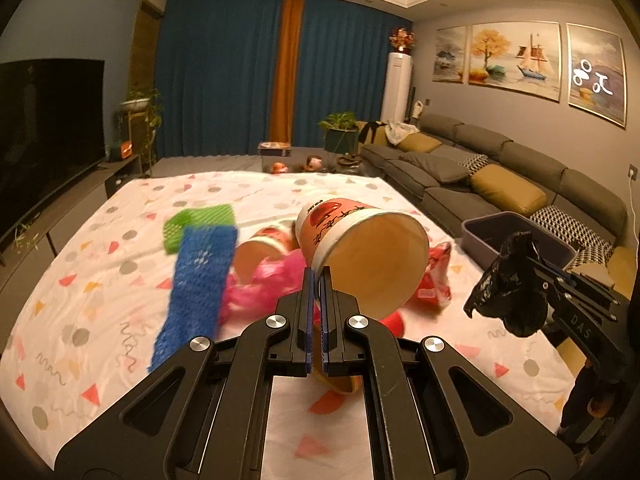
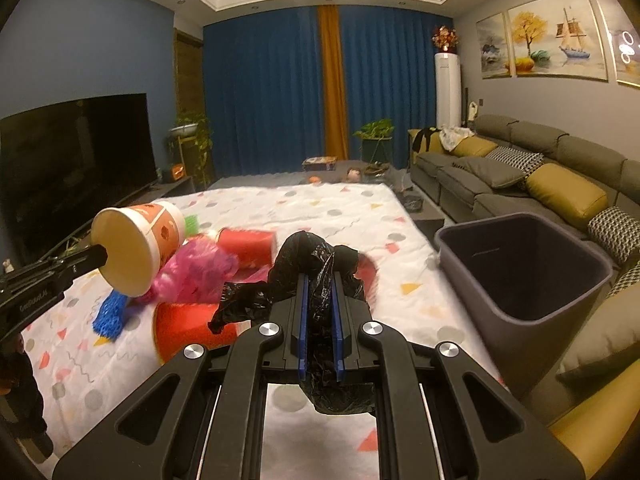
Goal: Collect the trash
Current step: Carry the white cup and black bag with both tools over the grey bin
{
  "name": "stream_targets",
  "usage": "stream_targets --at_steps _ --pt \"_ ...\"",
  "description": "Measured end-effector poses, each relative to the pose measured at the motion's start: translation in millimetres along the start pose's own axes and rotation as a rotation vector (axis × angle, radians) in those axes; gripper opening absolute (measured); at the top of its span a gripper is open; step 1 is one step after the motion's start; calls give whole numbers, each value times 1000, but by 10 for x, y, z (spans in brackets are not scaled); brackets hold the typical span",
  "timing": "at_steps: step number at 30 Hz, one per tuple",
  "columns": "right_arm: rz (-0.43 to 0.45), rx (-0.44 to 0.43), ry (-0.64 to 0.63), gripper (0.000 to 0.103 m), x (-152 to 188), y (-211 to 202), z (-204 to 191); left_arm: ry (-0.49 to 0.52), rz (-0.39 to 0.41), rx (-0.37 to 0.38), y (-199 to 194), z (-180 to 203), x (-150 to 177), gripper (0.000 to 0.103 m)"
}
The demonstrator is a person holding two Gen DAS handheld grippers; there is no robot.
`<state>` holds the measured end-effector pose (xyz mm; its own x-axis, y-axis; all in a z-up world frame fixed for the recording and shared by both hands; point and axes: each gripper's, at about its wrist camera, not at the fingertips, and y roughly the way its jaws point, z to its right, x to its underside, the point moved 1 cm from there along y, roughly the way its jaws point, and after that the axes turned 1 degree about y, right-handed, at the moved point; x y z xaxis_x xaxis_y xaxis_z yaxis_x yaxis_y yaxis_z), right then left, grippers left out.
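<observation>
Nearest my left wrist lens: left gripper, lower centre of frame, jaws clenched on the rim of a paper cup. I see the cup lifted off the sheet, tilted on its side, open mouth toward the lens, red print on its wall. In the right wrist view the same cup sits at mid left, held at the rim by the left gripper reaching in from the left edge.

Nearest my right wrist lens: right gripper, lower centre, jaws clamped on a crumpled black bag; bag bulges above and hangs below the fingers. In the left view that bag shows at mid right, pinched by the right gripper.

Remaining trash on the sheet, centre of left frame: blue mesh and green mesh to the left, blurred; pink plastic beside a second cup lying on its side; red wrapper just right of the held cup.

Bin, grey, mid right of the right frame, at the sheet's right edge beside the sofa; its mouth faces the lens. I see it again at right in the left view, behind the bag
</observation>
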<state>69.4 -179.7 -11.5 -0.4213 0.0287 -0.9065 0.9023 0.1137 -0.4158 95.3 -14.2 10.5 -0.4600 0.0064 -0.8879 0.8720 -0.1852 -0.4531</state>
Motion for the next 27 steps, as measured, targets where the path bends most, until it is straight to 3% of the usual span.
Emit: stream_targets --at_steps 27 --pt "85 188 40 11 -279 -31 920 129 17 176 496 1279 -309 2"
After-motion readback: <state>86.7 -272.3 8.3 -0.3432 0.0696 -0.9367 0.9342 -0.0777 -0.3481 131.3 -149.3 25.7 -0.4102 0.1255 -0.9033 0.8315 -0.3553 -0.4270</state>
